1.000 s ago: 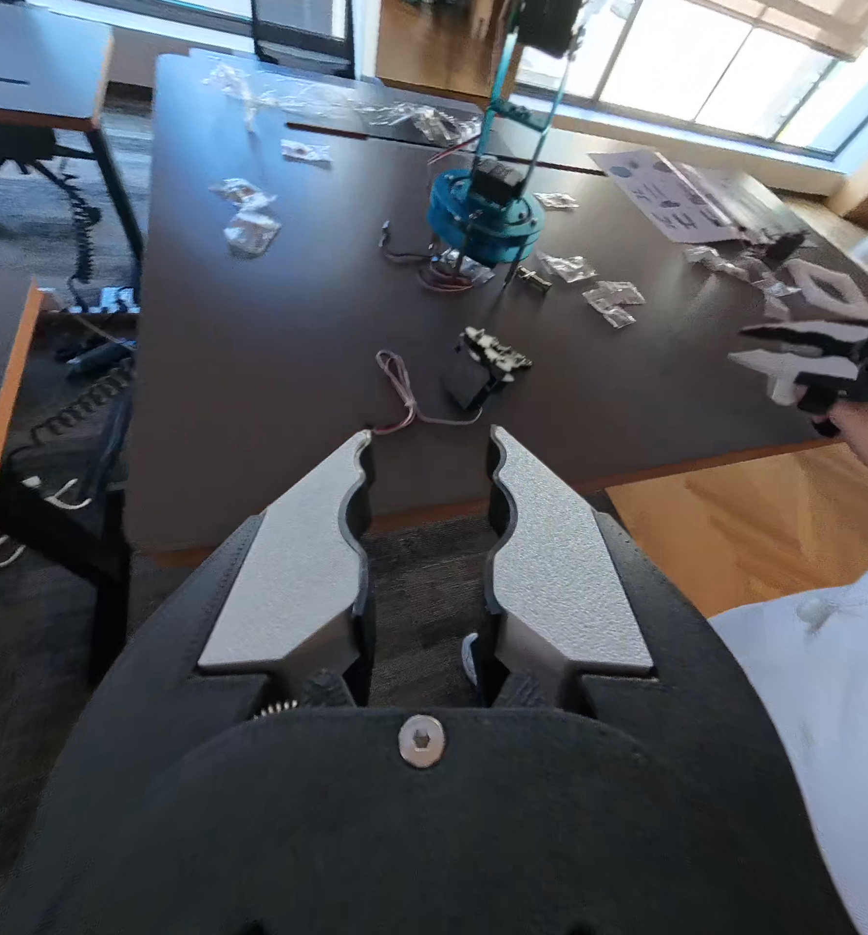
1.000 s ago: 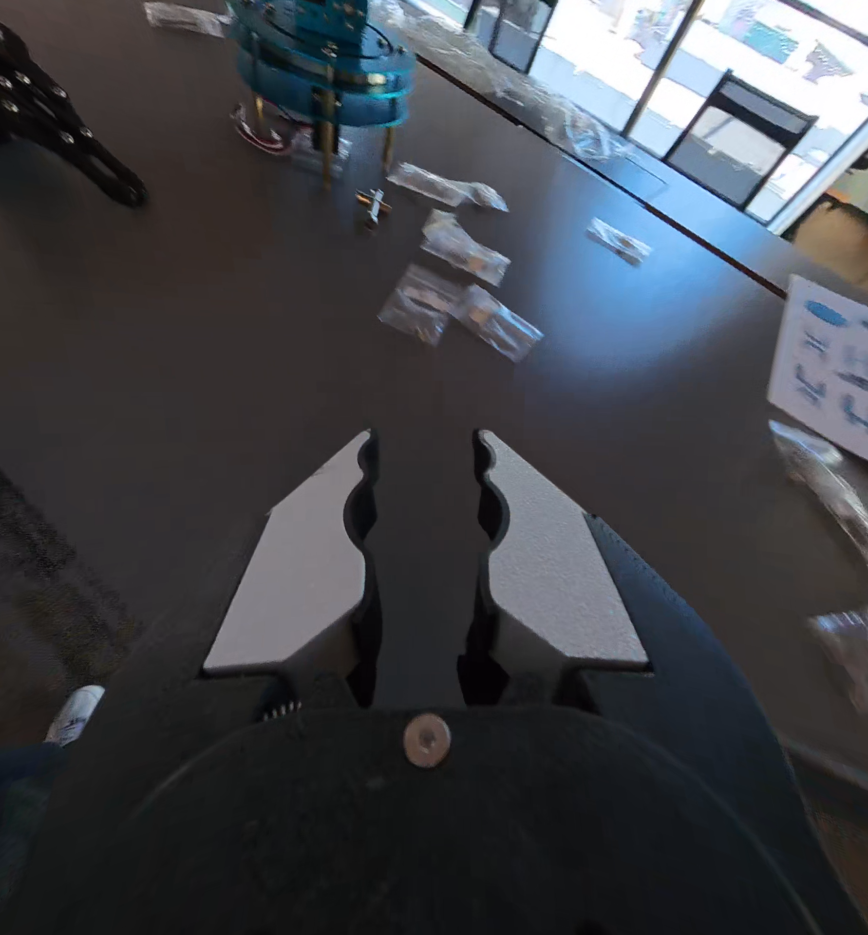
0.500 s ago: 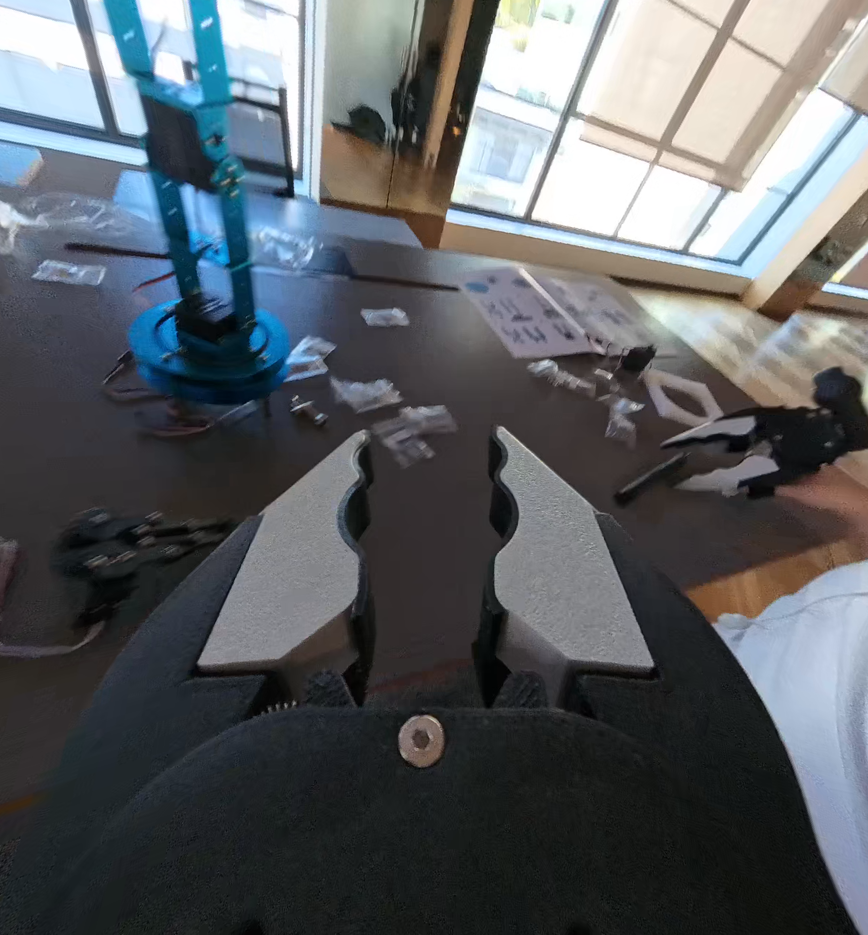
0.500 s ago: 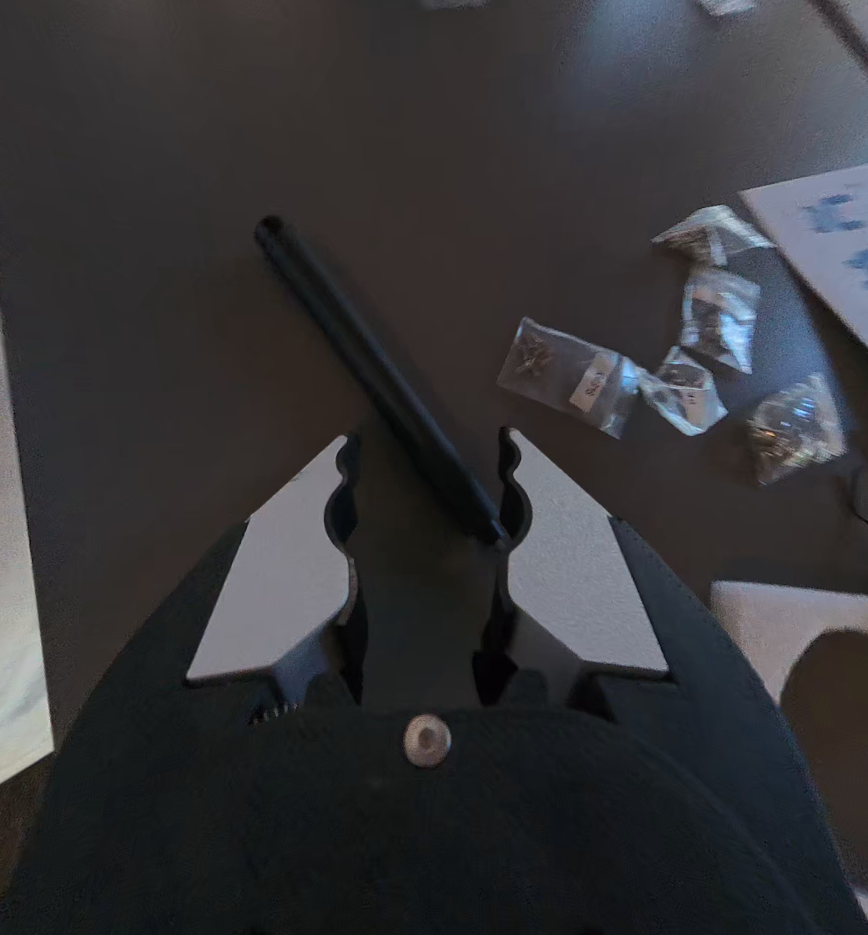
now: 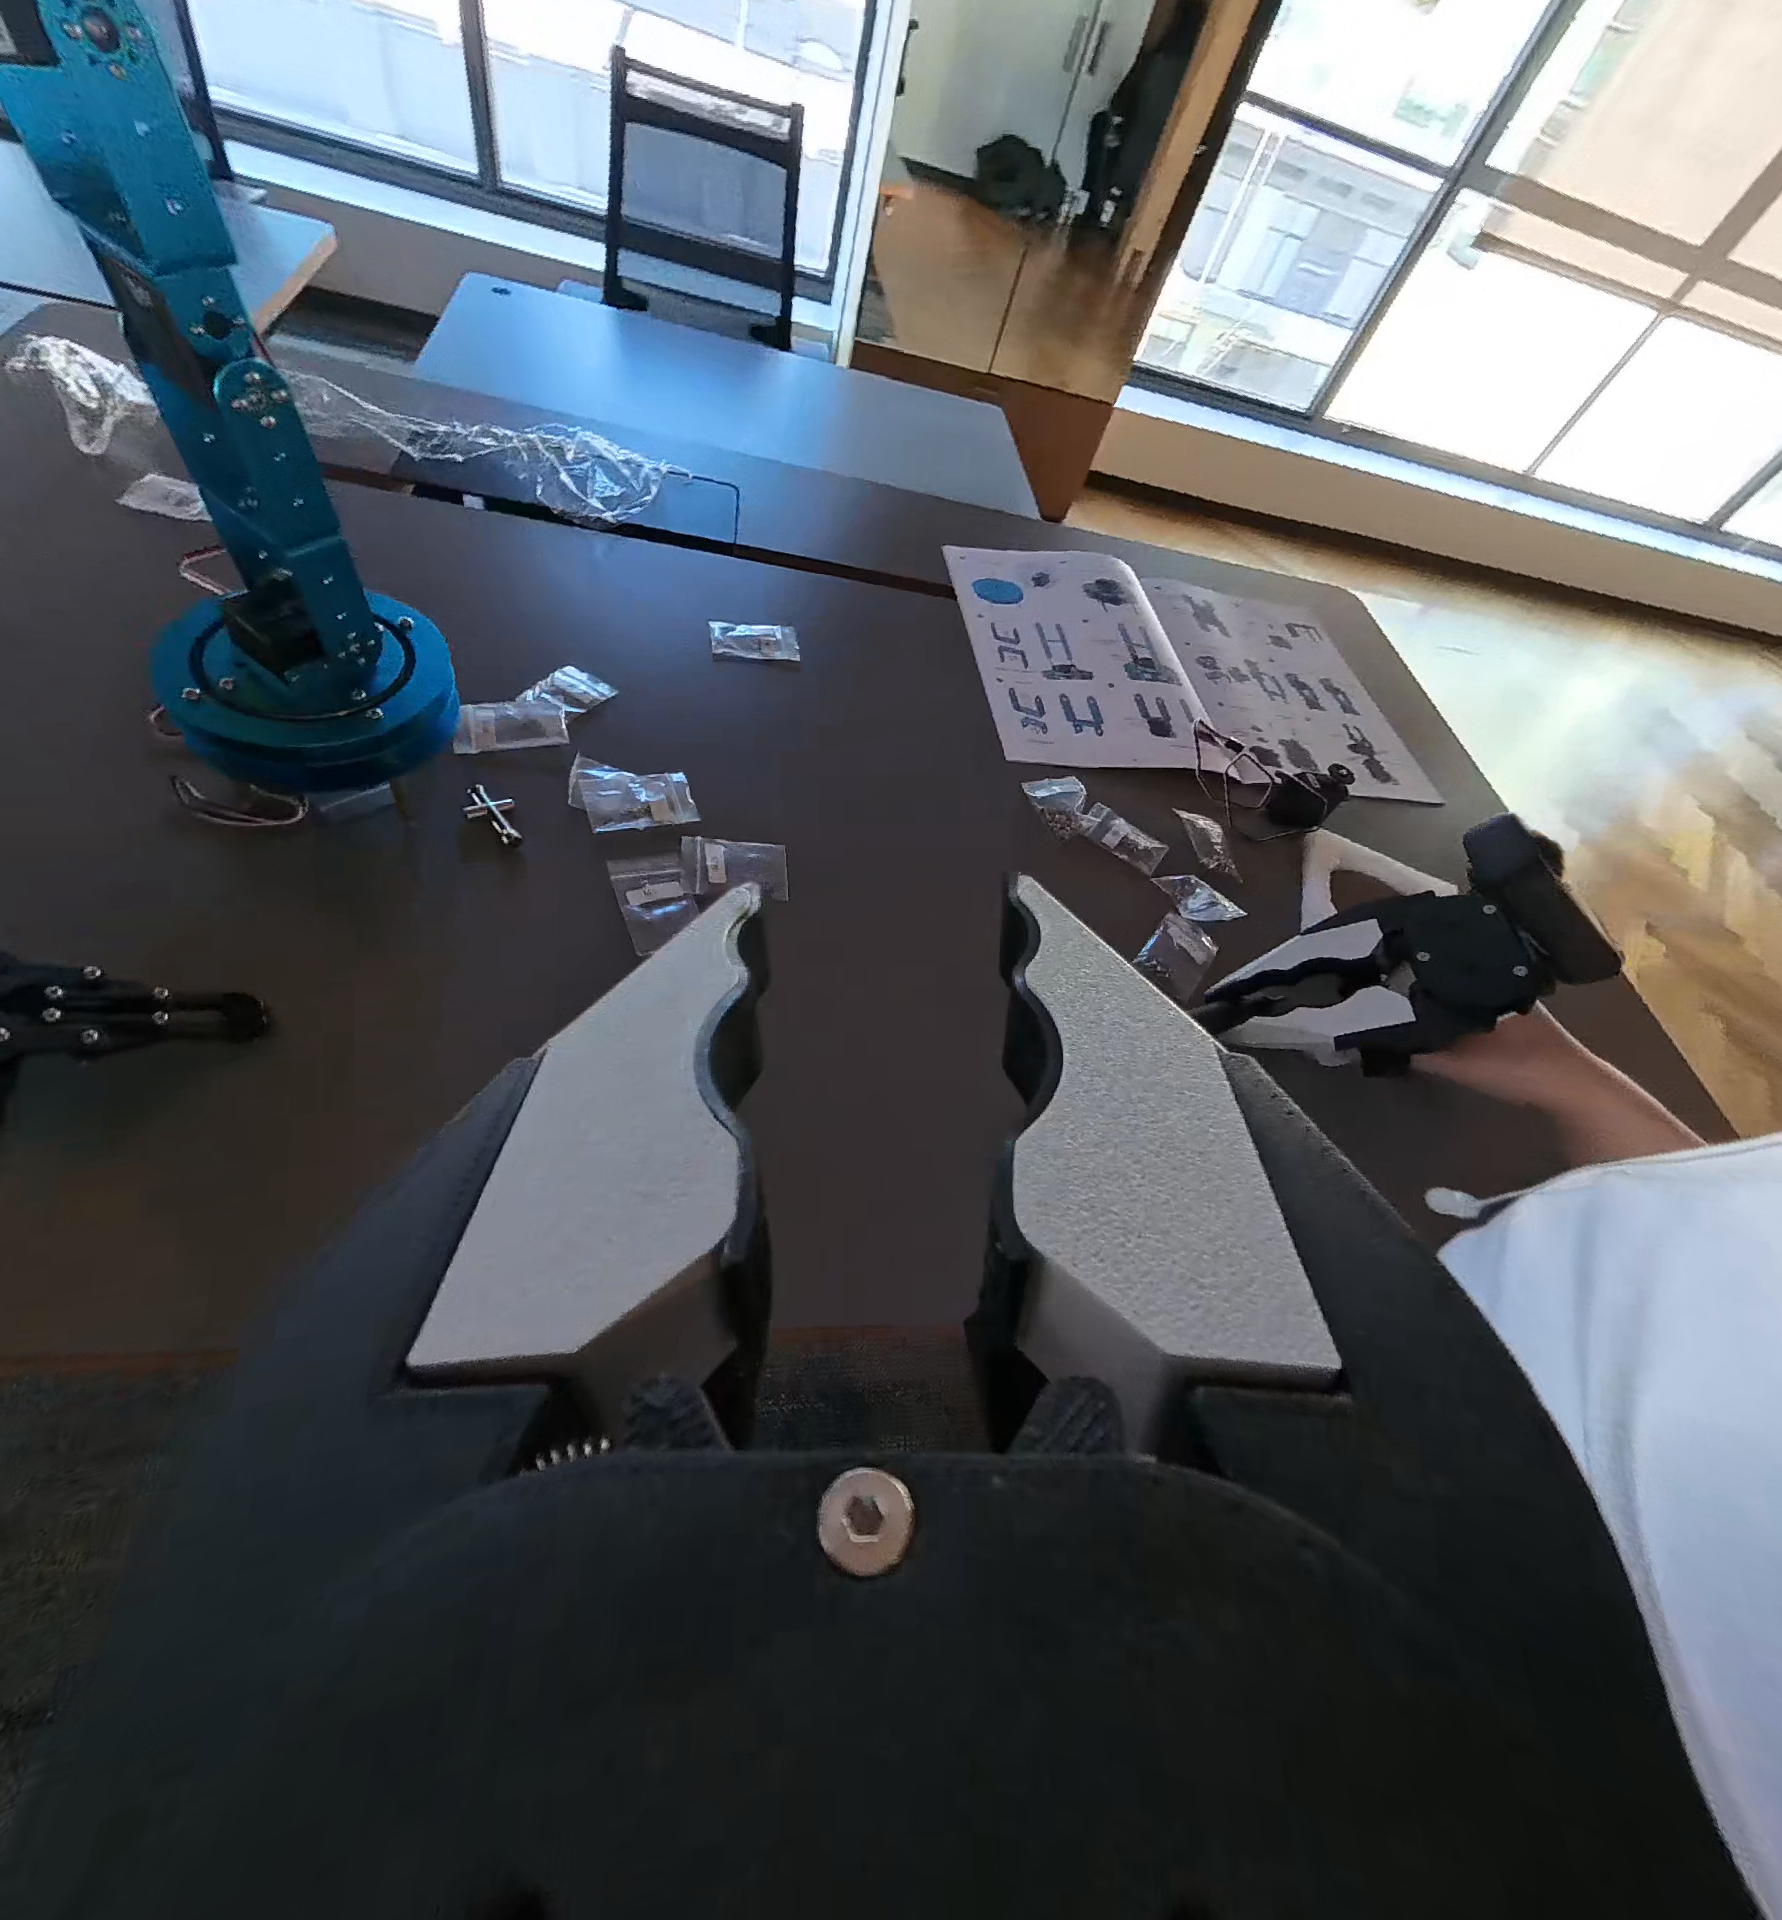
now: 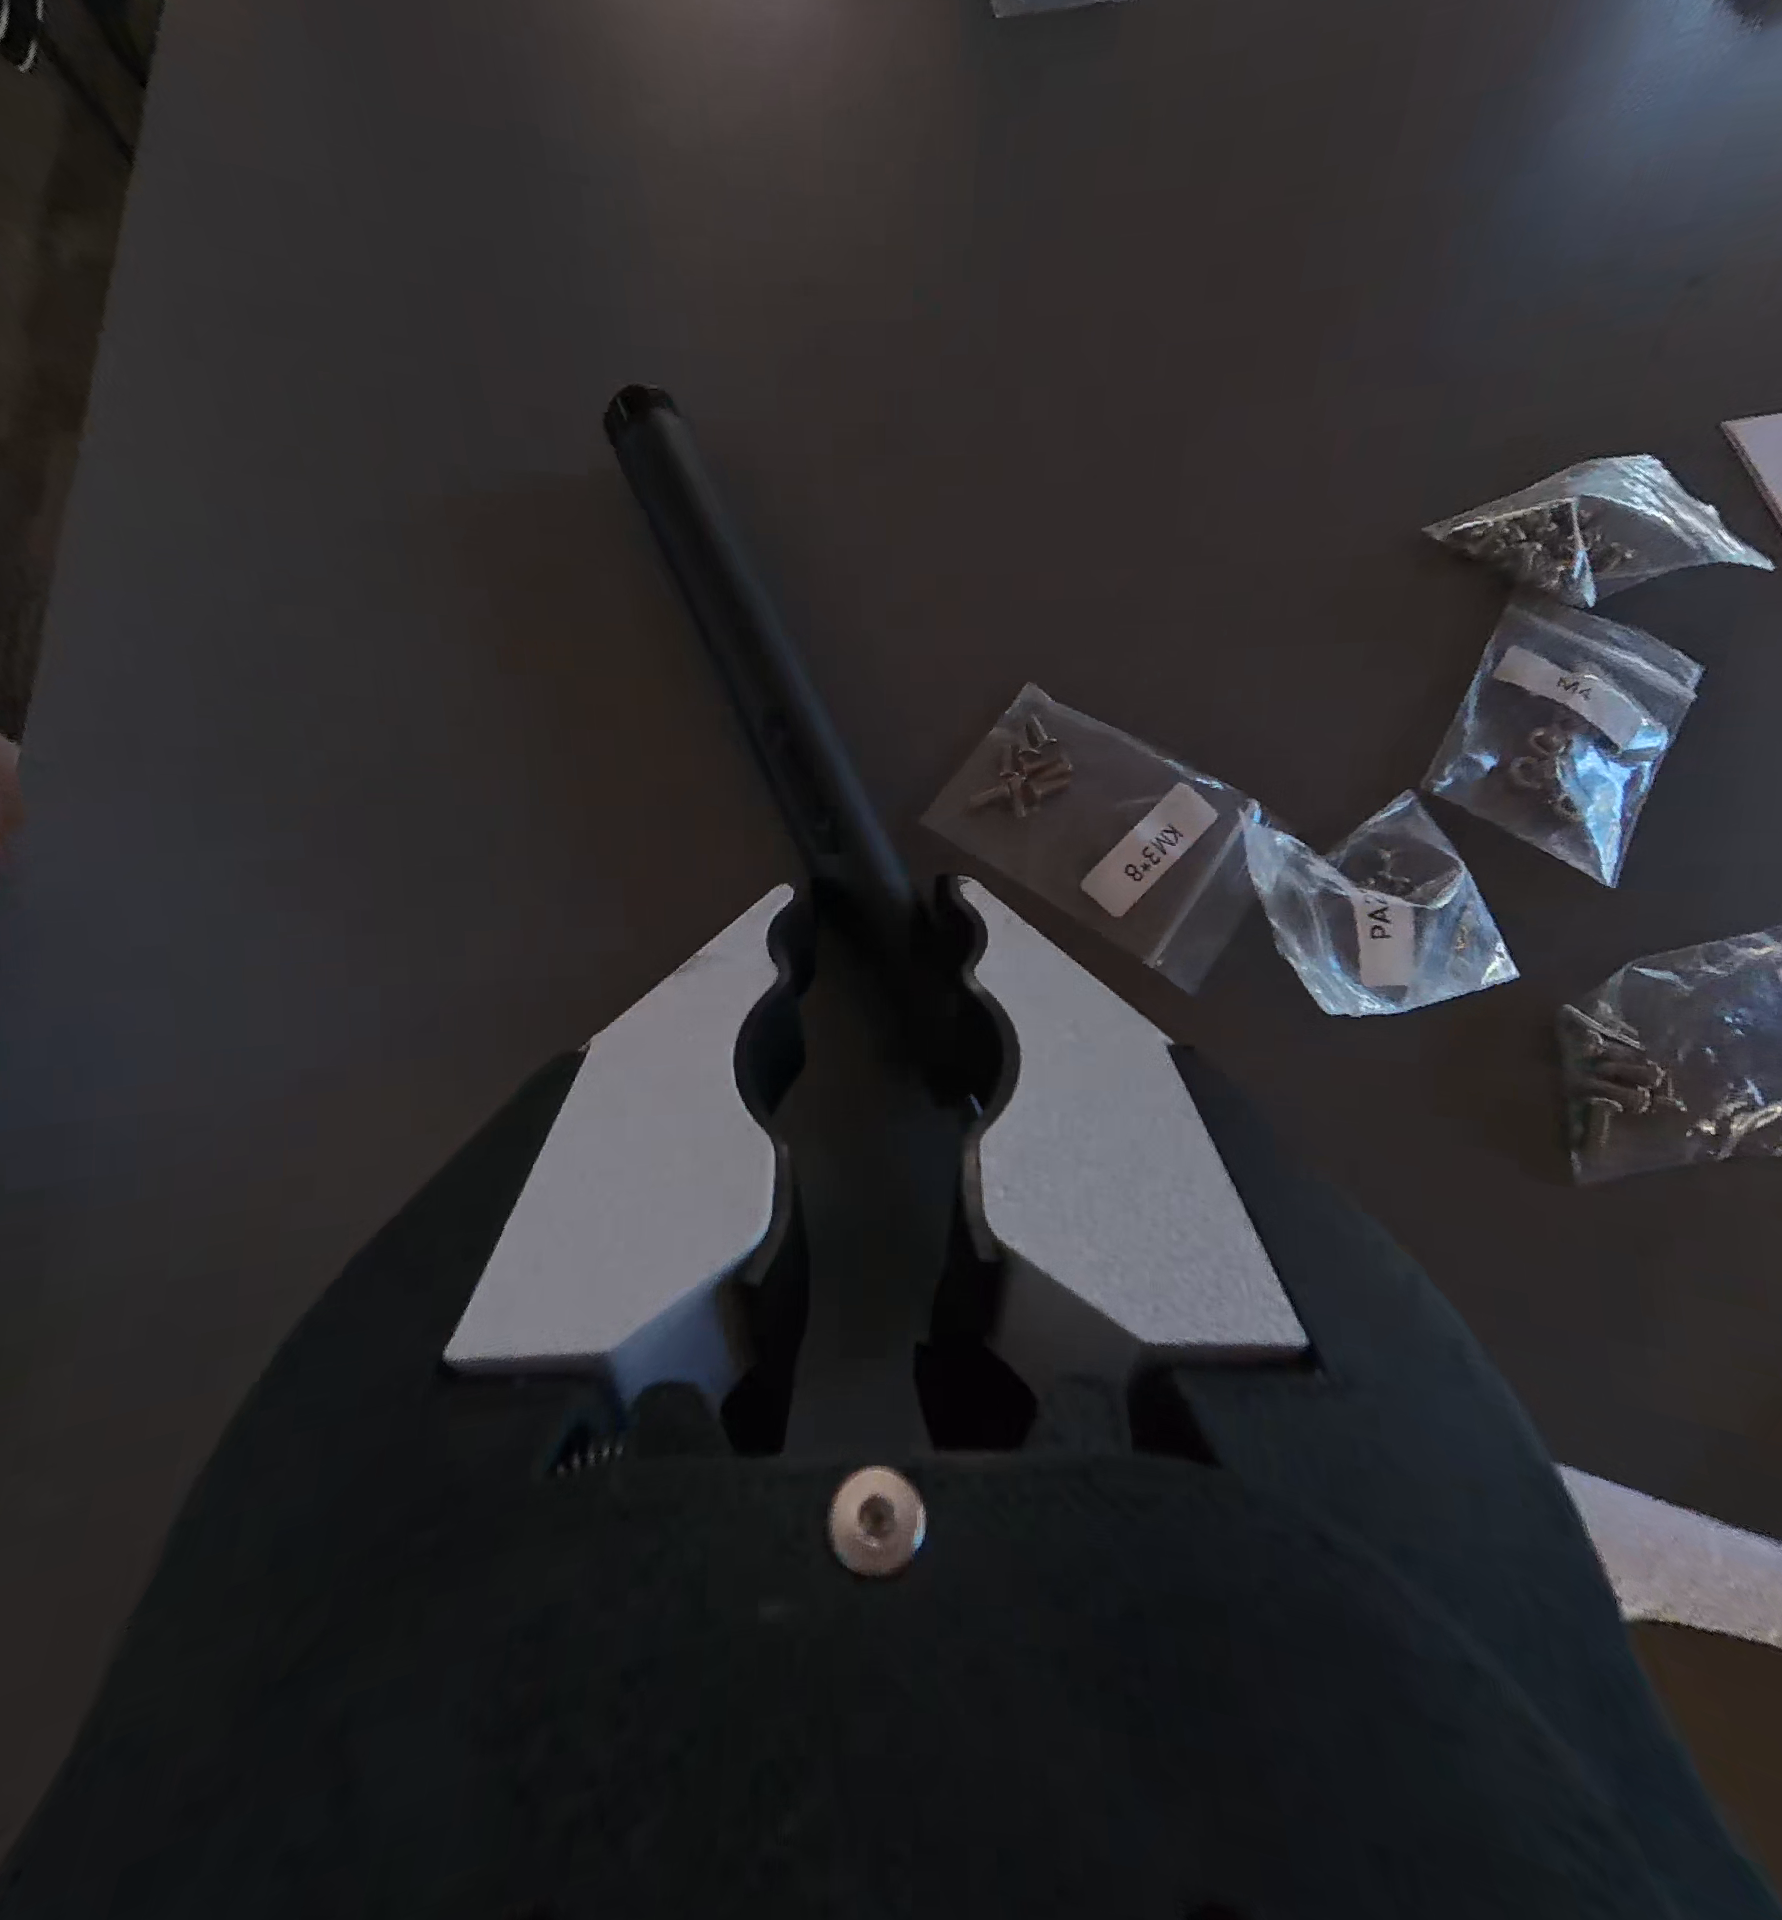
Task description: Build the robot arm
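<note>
Gripping a thin black rod [image 6: 762, 655] at its near end: right gripper [image 6: 874, 896], fingers closed on it, rod angled up-left over the dark table [image 6: 1074, 312]. Just right of the rod, a labelled clear bag of screws [image 6: 1084, 821], more small bags [image 6: 1562, 738] beyond. Spread wide and holding nothing: left gripper [image 5: 879, 902], raised above the table's near edge. Far left of it, blue robot arm on a round base [image 5: 300, 686]; far right, an open instruction sheet [image 5: 1167, 665].
</note>
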A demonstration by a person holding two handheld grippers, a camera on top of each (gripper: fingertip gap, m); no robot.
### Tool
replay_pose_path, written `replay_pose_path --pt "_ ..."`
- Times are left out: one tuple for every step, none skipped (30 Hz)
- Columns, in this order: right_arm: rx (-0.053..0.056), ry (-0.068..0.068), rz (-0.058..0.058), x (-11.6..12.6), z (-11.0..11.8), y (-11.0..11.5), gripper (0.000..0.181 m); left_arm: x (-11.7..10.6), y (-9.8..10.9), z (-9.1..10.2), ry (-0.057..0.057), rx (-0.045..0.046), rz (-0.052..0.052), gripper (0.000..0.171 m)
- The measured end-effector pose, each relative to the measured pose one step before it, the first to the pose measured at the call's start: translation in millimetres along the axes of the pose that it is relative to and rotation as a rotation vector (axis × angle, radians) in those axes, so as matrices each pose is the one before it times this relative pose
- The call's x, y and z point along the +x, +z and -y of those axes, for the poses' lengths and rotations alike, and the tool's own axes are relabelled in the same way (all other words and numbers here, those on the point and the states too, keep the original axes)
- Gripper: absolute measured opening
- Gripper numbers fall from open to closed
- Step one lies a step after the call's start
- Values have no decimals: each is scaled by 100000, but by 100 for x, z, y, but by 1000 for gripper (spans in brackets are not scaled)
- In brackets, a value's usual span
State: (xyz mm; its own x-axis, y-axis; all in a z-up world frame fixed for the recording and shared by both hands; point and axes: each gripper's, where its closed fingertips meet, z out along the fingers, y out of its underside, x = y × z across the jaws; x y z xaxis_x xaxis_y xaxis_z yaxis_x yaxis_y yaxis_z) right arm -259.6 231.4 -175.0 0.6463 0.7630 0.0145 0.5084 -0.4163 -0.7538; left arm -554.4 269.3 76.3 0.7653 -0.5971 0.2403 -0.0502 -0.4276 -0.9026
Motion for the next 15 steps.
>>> replay_pose_path --pt "49 -1654 508 -56 -20 1 25 235 -128 90 318 -223 1477 43" --pt "59 -697 403 -29 -2 7 25 204 -116 145 580 -60 1403 43" --pt "-148 260 92 -29 -4 -6 26 199 -94 156 562 19 1120 43" --pt "359 88 -640 54 43 16 27 197 -68 98 477 -60 721 43" --pt "347 -492 -794 62 58 46 30 139 -53 15 333 -346 670 43" --pt "32 -784 -188 -9 19 29 31 32 -35 -64 177 -613 876 43" --pt "256 -407 207 -15 37 19 32 -20 -26 -132 -8 -718 842 44" --pt "597 -123 606 -22 61 34 35 -40 -36 -138 -303 -552 649 44" --pt "477 -430 941 -83 43 22 38 -46 -43 -105 -595 -216 474 44" --pt "467 -399 211 25 53 20 39 -18 -49 -57 -781 83 138 43" --pt "145 -217 365 -29 56 53 41 17 -30 -28 -847 225 -220 43" --pt "-27 -335 589 -92 38 62 42 32 -12 9 -776 165 -417 43" --pt "59 -581 547 -156 57 40 43 20 -3 34 -483 -27 -354 43" --pt "254 -820 337 -169 74 38 43 6 4 59 -6 -253 -195 43" --pt "255 -1228 250 -178 86 31 44 9 -8 96 434 -285 -146 43"
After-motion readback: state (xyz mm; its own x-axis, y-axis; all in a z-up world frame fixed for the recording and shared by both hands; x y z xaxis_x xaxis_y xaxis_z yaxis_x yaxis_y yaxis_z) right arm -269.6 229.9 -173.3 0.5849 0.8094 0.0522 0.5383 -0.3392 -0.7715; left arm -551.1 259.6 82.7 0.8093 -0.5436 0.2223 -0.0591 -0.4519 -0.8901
